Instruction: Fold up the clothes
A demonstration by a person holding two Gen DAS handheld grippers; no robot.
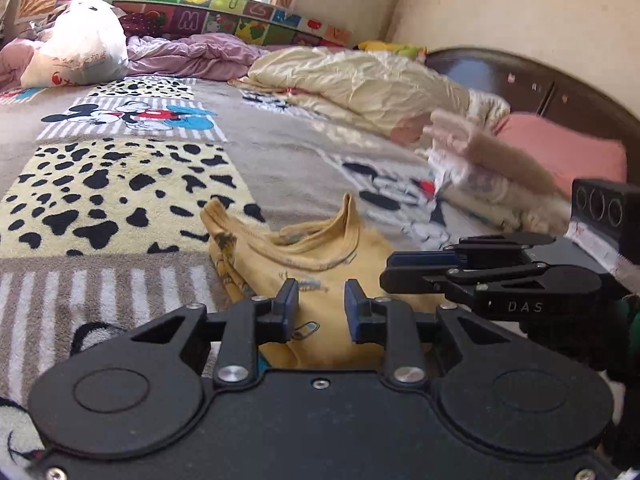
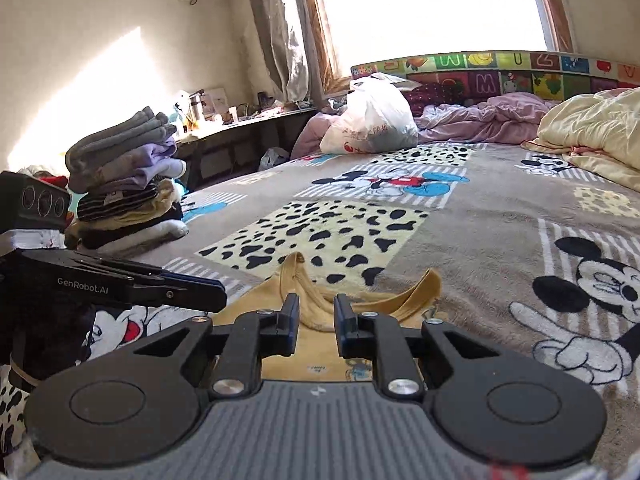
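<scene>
1. A stack (image 2: 128,184) of folded clothes, grey and lilac on top and striped and dark below, stands at the left edge of the bed (image 2: 472,216), seen from the right wrist view.
2. The bed carries a plush blanket (image 1: 120,184) with cartoon mice and spotted patches.
3. A white bag (image 2: 372,120) sits at the far edge of the bed, beside a rumpled lilac sheet (image 2: 488,118); a bright alphabet mat (image 2: 500,72) stands upright behind them, under the window.
4. The left gripper (image 1: 321,306) is low over a yellow shirt (image 1: 320,256). Its fingers (image 1: 289,308) stand a narrow gap apart with nothing between them; the cloth shows through the gap.
5. The shirt lies crumpled on the blanket at the near edge of the bed, its ribbed neck and straps raised in loops toward the far side. A small printed figure shows on its front.
6. The right gripper (image 2: 316,322) is also low over the shirt, just beside the left one. Its fingers (image 2: 344,324) are likewise a narrow gap apart and hold nothing. In the left wrist view it shows side-on (image 1: 416,270) at the shirt's right edge, but whether it touches the cloth I cannot tell.
7. A cream quilt (image 1: 360,88) is heaped toward the right far corner of the bed.
8. A blurred pinkish cloth (image 1: 480,152) lies near a pink pillow (image 1: 560,148) against the dark headboard (image 1: 520,76) at the right edge.
</scene>
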